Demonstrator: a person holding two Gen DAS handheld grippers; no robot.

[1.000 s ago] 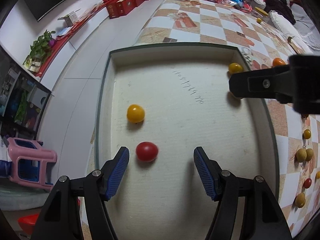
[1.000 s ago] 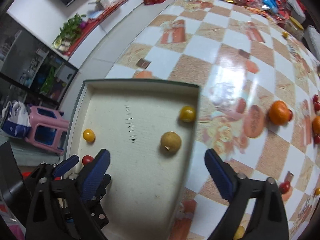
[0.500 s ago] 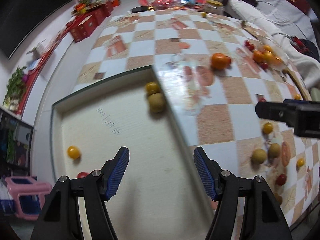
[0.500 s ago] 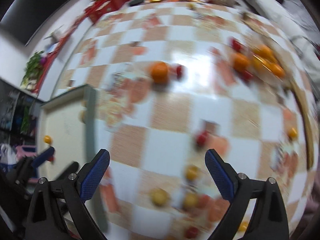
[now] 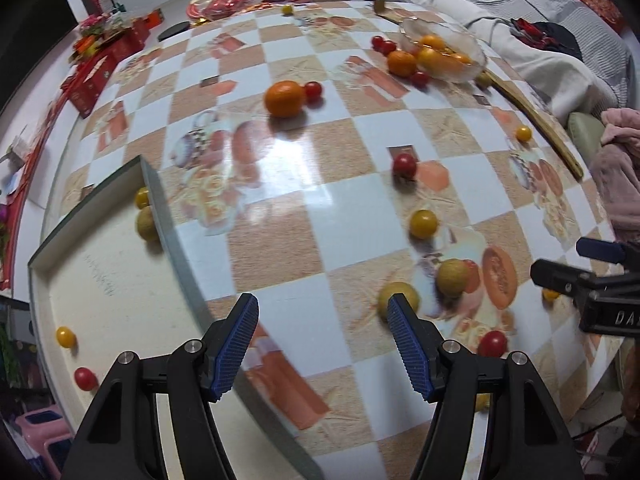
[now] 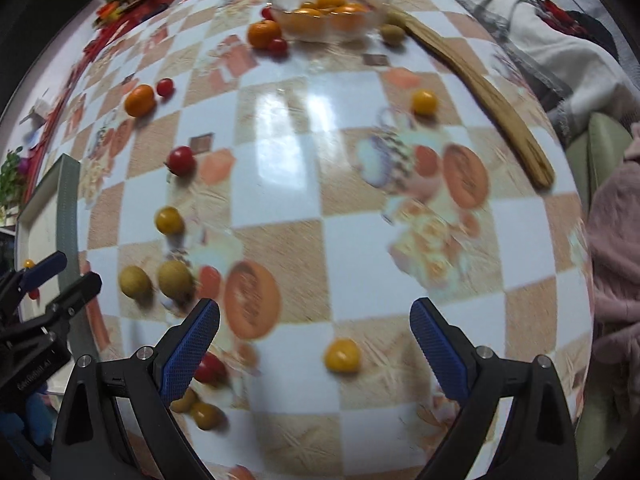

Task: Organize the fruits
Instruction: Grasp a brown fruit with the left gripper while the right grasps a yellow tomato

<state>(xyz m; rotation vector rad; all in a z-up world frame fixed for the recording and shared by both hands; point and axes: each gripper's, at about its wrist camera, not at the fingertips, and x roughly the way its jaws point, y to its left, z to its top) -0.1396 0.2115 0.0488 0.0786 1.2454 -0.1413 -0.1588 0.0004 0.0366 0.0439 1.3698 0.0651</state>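
A: Both wrists have swung away from the tray (image 5: 100, 264) since a second ago; then the left claw (image 5: 322, 332) hung over the red tomato inside it, now it hangs over the checkered surface (image 5: 328, 216) beside the tray's right wall.

B: And the claws themselves?

A: Both spread wide, nothing between the pads. The right claw (image 6: 314, 344) sits over a small yellow tomato (image 6: 342, 355), which lies on the surface between its fingers but clear of both.

B: Where is the rest of the fruit?

A: Scattered. Two brownish longans (image 5: 452, 278) lie just ahead of the left claw, a yellow tomato (image 5: 423, 224) and a red cherry tomato (image 5: 404, 165) lie further on, an orange (image 5: 285, 98) sits well beyond, and a glass bowl (image 5: 460, 46) of oranges stands at the far edge. The tray already holds four pieces.

B: How will that yellow one handle?

A: Light, round, smooth-skinned, I'd judge, so it will likely roll at a nudge and may split if squeezed hard. Take it across its widest middle, pads level, closing gently.
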